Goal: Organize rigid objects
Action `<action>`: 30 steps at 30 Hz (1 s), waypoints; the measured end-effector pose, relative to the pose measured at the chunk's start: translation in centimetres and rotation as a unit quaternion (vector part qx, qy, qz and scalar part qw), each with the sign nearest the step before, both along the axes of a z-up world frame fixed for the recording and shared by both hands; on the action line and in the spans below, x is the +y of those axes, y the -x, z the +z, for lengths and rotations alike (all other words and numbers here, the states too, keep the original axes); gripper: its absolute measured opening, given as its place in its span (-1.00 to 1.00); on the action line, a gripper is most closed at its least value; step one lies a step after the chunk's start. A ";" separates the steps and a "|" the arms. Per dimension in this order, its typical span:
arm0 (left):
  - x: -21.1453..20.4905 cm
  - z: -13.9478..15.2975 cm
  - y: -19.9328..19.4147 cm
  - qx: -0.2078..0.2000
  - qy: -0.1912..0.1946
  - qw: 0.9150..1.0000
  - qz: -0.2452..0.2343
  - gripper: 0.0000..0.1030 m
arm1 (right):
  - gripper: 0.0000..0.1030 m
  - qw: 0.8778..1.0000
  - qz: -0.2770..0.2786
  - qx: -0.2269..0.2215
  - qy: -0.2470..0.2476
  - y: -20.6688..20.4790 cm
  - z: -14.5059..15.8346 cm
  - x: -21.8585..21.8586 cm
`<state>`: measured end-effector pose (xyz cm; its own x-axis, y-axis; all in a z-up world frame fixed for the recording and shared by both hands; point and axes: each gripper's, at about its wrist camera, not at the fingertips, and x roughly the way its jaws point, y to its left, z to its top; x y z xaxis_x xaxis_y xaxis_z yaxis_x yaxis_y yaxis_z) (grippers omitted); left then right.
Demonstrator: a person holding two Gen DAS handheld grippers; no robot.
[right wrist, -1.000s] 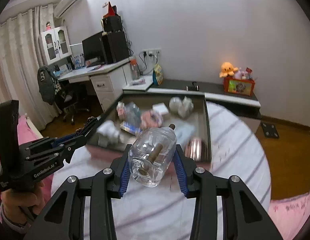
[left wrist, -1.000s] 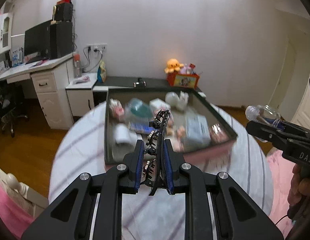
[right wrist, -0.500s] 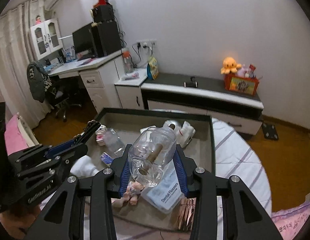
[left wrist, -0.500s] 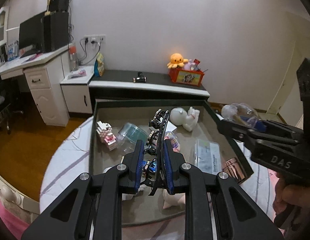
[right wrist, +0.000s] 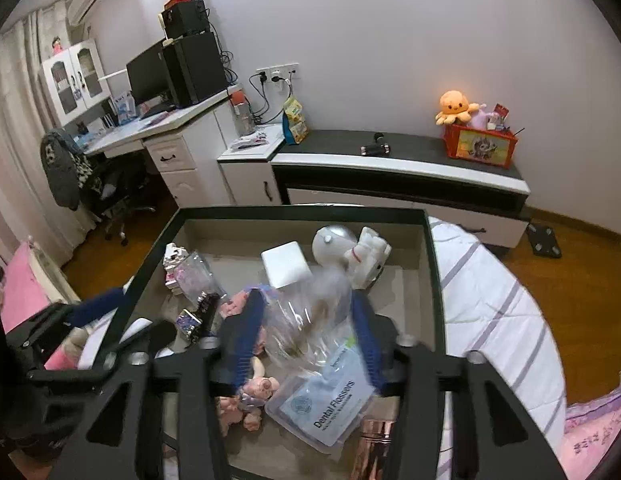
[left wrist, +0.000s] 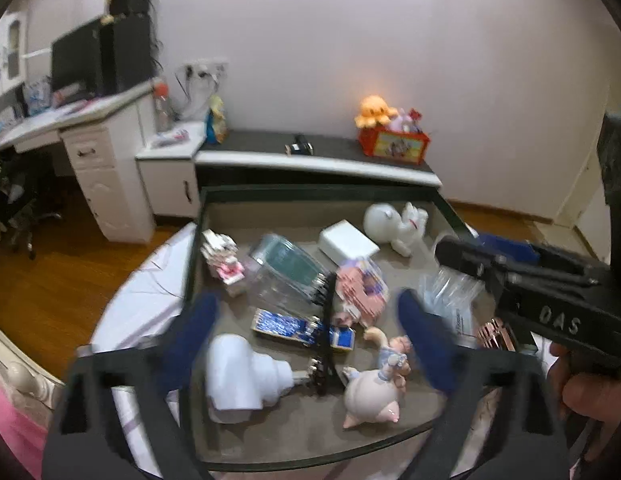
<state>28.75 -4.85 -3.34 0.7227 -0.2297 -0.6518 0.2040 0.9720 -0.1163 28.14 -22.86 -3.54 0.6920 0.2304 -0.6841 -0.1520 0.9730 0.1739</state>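
**Both grippers opening over the dark-rimmed box**

Left gripper [left wrist: 306, 340]: jaws opening, blue pads spread wide and blurred, clear of the black hair comb [left wrist: 324, 332] between them. Comb seen standing nearly upright inside the box [left wrist: 310, 191], over a blue-patterned flat pack [left wrist: 302, 327]; whether resting or falling could not be told.

Right gripper [right wrist: 306, 340]: jaws opening too, with the clear plastic bottle [right wrist: 310, 316] blurred between the pads; contact with the pads could not be made out. Bottle placed inside the box, above a packet marked "Dental Flossers" [right wrist: 330, 404].

Also inside the box: a white figurine [left wrist: 394, 222] toward the far wall, a white block [left wrist: 348, 240] just beside it, a clear container with a green lid [left wrist: 290, 270] near the middle, a white bulb-shaped piece [left wrist: 242, 376] and a pink-and-white figure [left wrist: 374, 396] toward the near wall.

Box set on a round table with a striped cloth [right wrist: 494, 300]. Beyond the box's far wall, a low cabinet bearing an orange plush octopus [right wrist: 454, 107].
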 end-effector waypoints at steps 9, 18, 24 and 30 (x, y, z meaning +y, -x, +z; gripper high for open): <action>1.7 1.0 3.1 -0.022 -0.003 1.000 0.016 0.99 | 1.00 0.999 -0.032 -0.019 -0.019 2.7 0.7 -0.8; 2.1 1.9 8.2 -0.046 0.009 0.999 0.012 0.99 | 1.00 0.997 -0.042 -0.062 -0.028 9.6 2.5 -0.6; 2.4 2.7 12.2 -0.062 0.019 0.998 0.021 1.00 | 1.00 0.993 -0.064 -0.091 -0.028 14.4 3.6 -0.7; 2.9 3.4 16.2 -0.073 0.016 0.996 0.041 1.00 | 1.00 0.990 -0.069 -0.119 0.002 19.6 4.2 0.2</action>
